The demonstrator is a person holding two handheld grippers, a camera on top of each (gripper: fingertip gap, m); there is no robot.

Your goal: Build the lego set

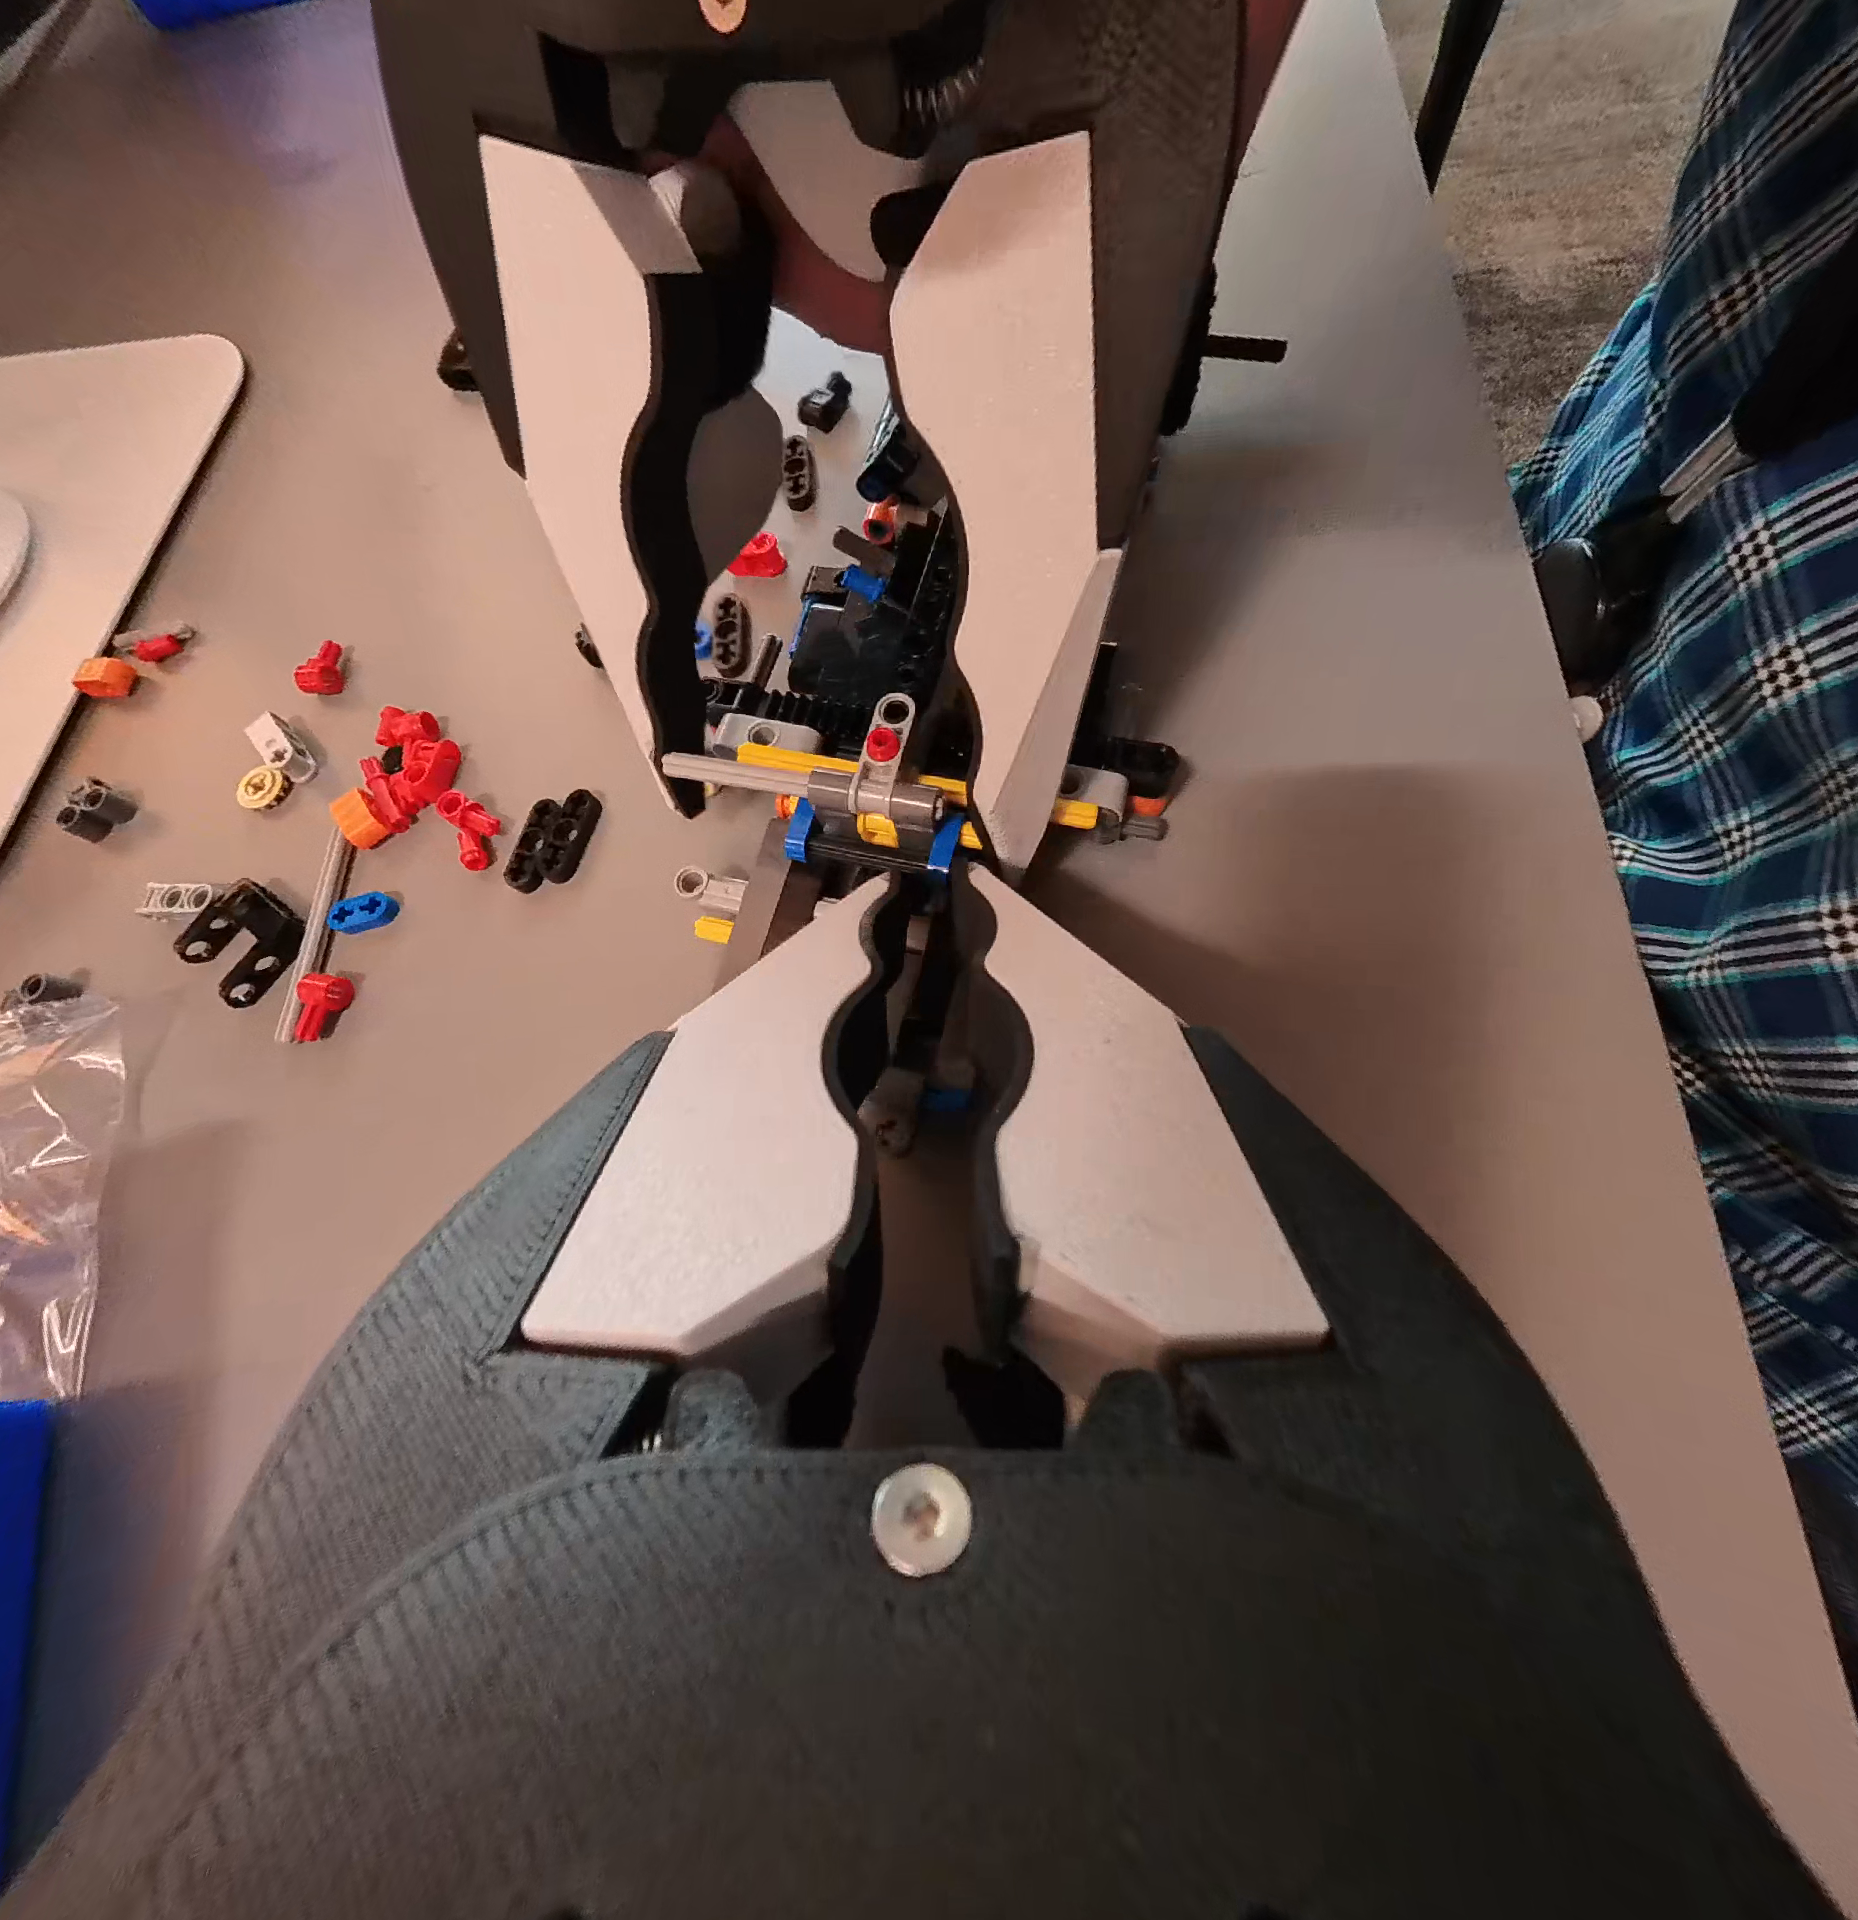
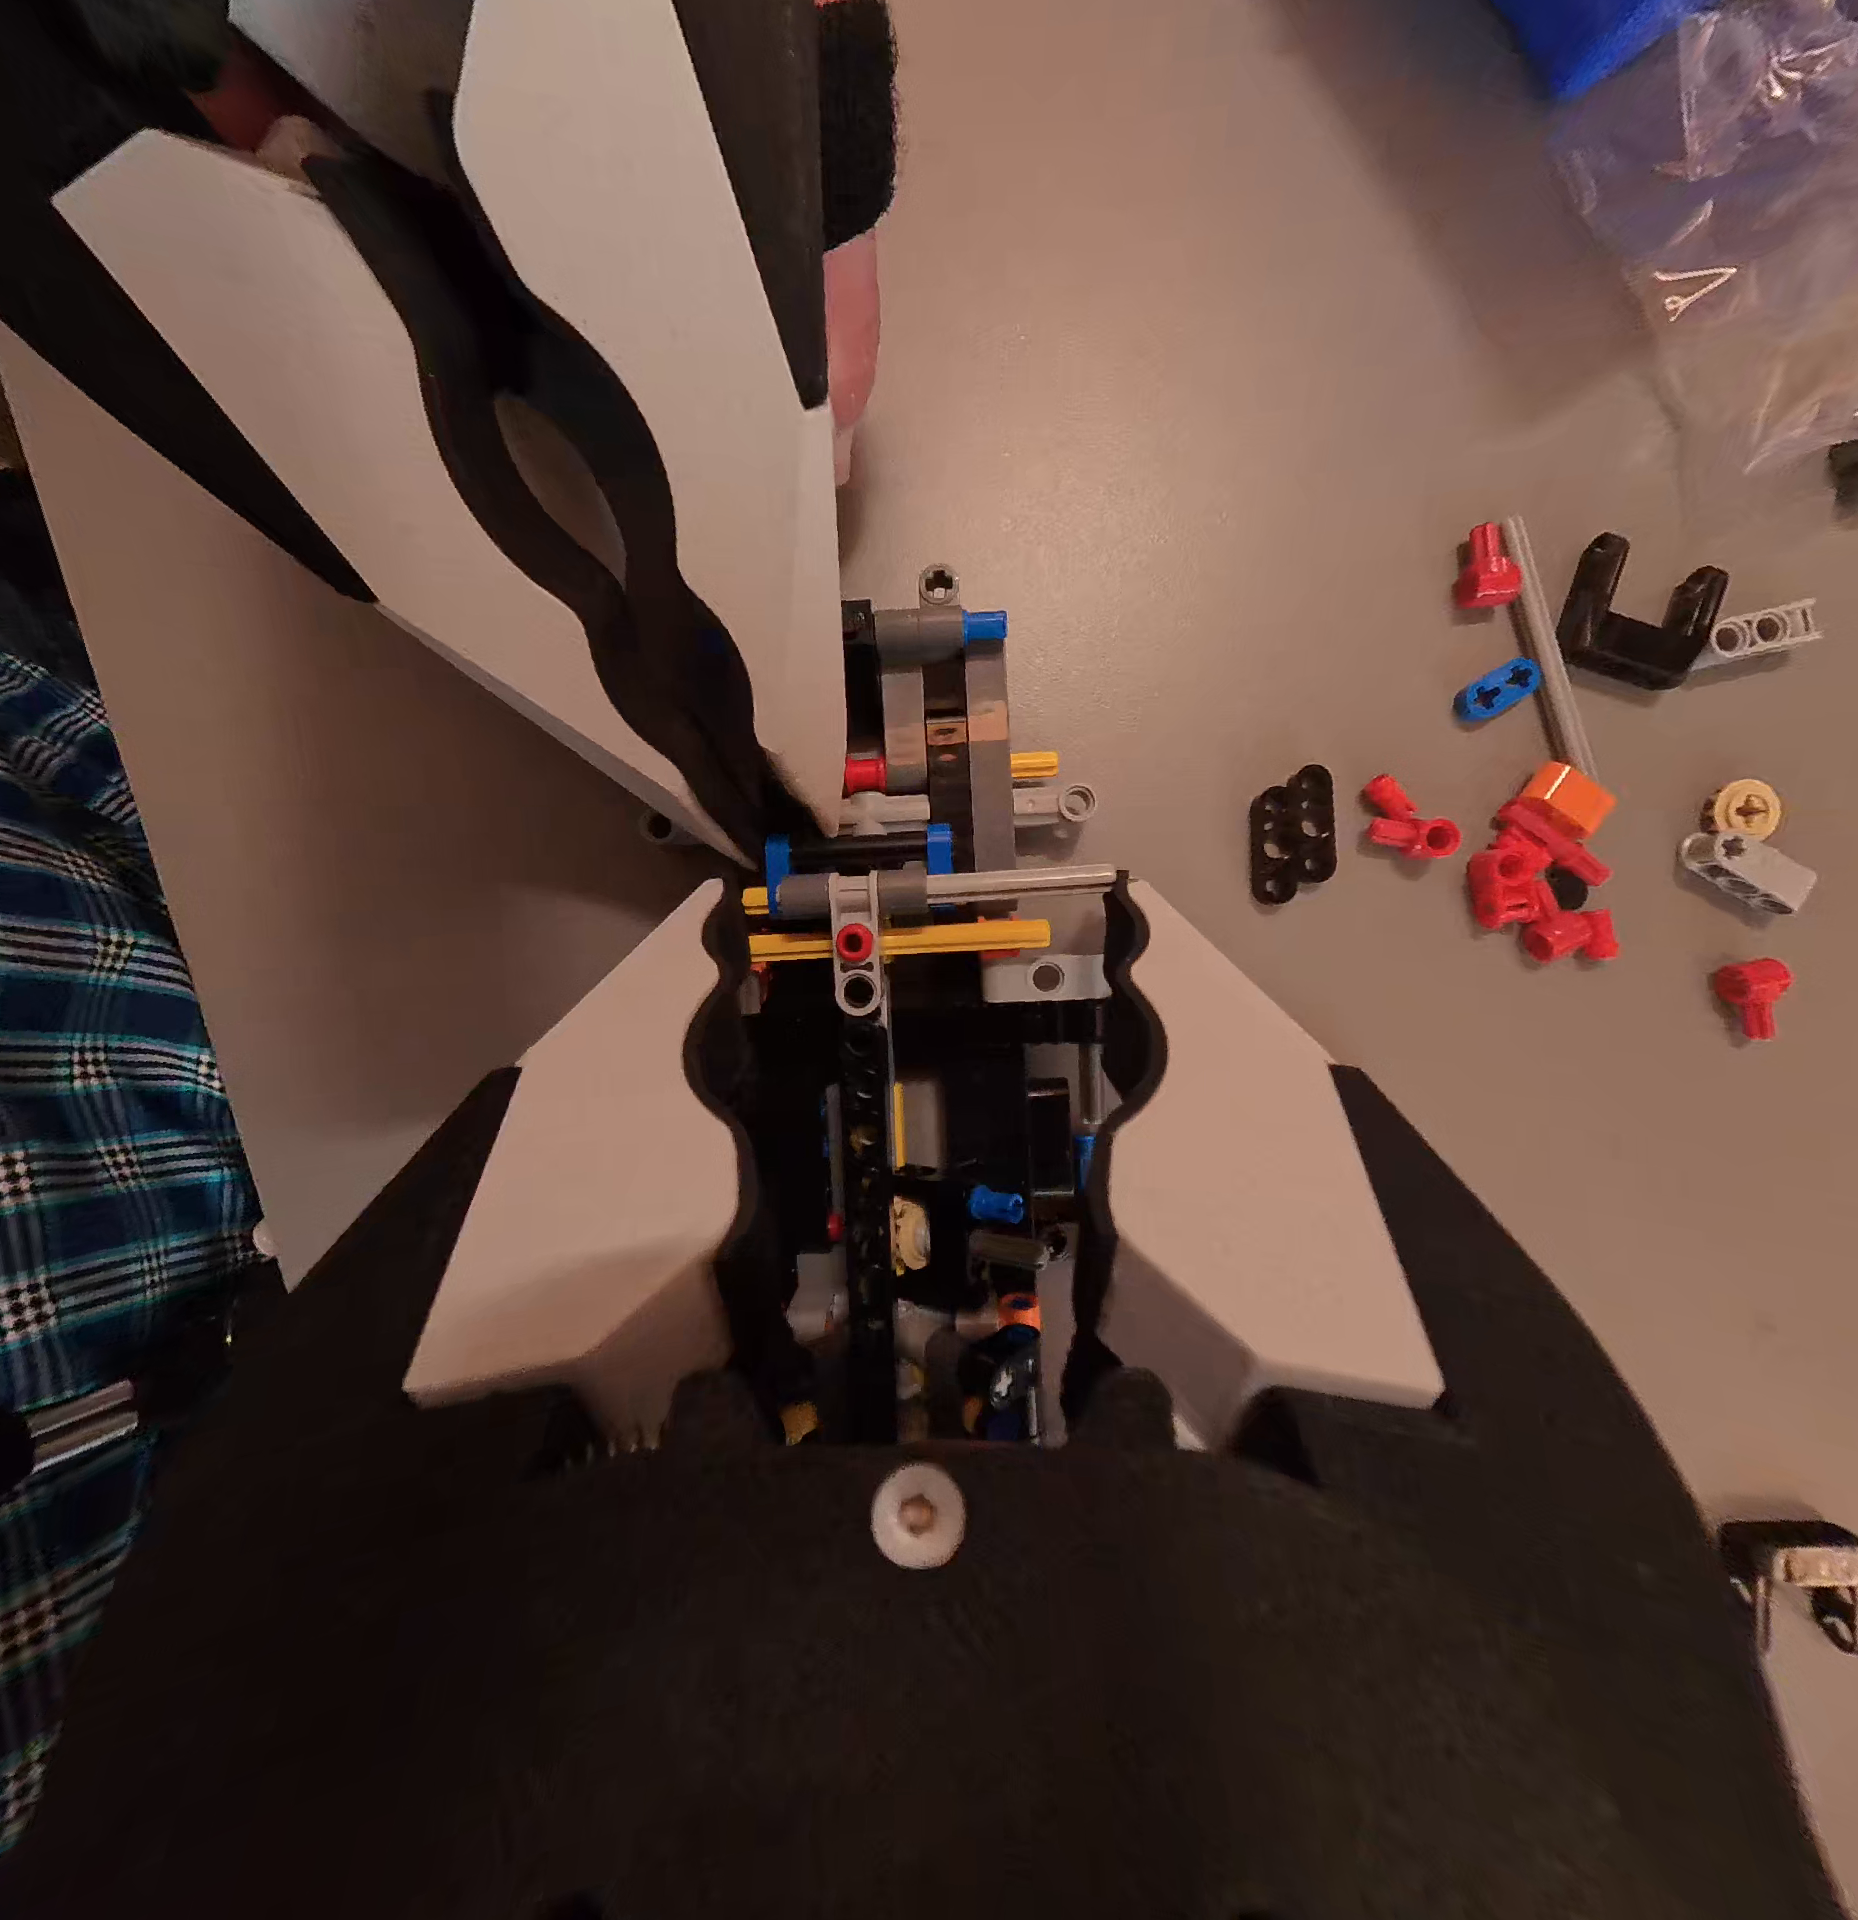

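A partly built lego assembly (image 2: 946,1101) of black, grey, yellow and blue parts sits between my two grippers on the grey table (image 2: 1164,416). My right gripper (image 2: 925,894) has its fingers on both sides of the wide body and holds it. A grey axle (image 2: 1008,881) crosses the assembly at its fingertips. My left gripper (image 1: 935,878) is shut on the narrow black and blue end of the assembly (image 1: 863,644). In the right wrist view the left gripper (image 2: 790,831) comes in from the upper left. In the left wrist view the right gripper (image 1: 842,821) comes in from above.
Loose parts lie beside the assembly: a pile of red pins (image 1: 416,769), a black fork piece (image 1: 234,935), a black beam (image 1: 551,842), an orange piece (image 2: 1569,795). A clear plastic bag (image 1: 31,1143) and a grey board (image 1: 94,436) lie nearby. A person's plaid cloth (image 1: 1756,727) is past the table edge. The tips of both grippers are at nearly the same place.
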